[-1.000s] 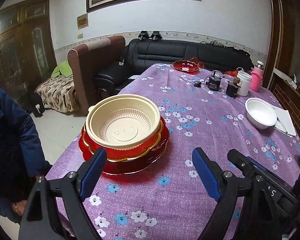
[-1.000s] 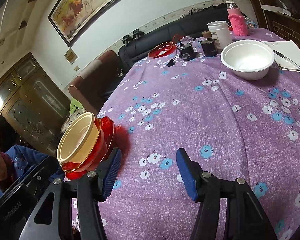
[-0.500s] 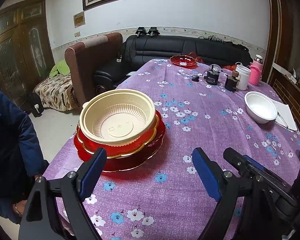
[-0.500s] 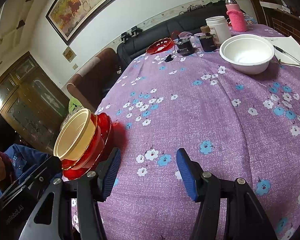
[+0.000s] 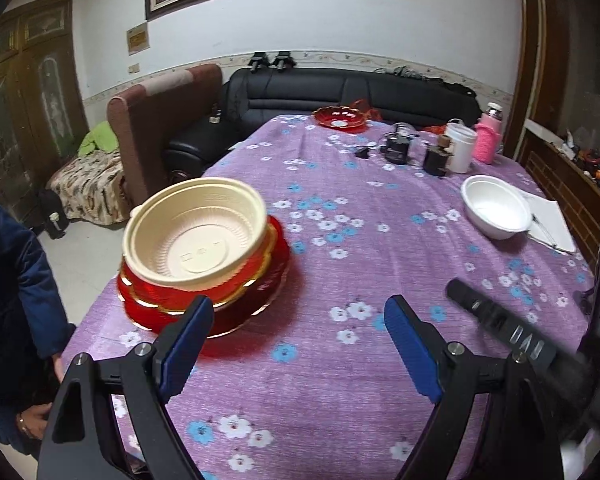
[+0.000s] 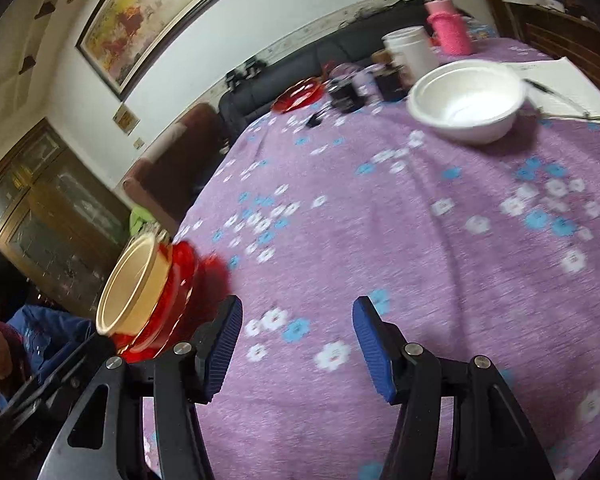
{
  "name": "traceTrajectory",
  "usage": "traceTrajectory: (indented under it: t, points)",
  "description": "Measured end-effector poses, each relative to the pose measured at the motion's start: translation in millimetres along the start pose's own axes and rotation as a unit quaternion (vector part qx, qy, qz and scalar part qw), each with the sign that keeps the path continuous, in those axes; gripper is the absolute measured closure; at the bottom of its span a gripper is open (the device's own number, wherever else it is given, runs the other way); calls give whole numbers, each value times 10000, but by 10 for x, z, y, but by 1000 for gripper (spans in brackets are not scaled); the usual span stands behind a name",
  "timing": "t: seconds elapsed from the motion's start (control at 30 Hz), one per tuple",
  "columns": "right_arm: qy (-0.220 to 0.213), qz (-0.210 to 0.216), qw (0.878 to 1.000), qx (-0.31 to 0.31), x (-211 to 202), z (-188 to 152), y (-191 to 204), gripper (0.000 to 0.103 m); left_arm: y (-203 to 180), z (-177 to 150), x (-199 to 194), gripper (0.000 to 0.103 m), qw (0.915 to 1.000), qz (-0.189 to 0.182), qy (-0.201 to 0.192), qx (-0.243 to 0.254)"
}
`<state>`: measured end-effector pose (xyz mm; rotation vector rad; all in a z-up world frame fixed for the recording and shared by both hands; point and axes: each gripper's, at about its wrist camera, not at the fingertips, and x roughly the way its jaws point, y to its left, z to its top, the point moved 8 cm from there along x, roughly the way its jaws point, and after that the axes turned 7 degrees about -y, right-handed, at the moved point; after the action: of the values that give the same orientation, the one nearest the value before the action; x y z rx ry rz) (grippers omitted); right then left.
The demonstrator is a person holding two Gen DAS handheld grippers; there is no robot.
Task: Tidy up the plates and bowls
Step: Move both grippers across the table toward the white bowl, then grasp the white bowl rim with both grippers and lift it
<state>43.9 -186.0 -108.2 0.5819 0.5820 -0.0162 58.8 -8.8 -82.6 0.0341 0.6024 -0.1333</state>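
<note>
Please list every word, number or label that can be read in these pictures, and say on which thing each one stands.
No text can be read with certainty.
Black bar at the right of the left wrist view: light letters, too blurred to read.
Cream bowl: embossed marks on its bottom, too small to read.
Wall plaque: too small to read.
Paper: faint writing, too blurred to read.

Both tools, left tool point(image 5: 296, 344) & right tool point(image 6: 296, 344): black frames, silver screws, ribbed blue pads.
</note>
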Motion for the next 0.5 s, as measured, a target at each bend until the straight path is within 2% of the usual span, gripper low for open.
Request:
traceTrajectory:
  t: [0.13, 0.3, 0.5]
  points:
    - [-321, -577, 9977, 161, -114, 379, -476, 41, -86, -3, 5, 16, 9999, -144, 4, -18]
    - [-848, -1466, 9850, 334, -167, 992, -1180, 41, -135, -24, 37, 16, 9998, -194, 66, -54]
    - [-813, -1927, 9763, 548, 202, 1359, -1652, 43, -257, -28, 76, 16, 9995, -290, 153, -38]
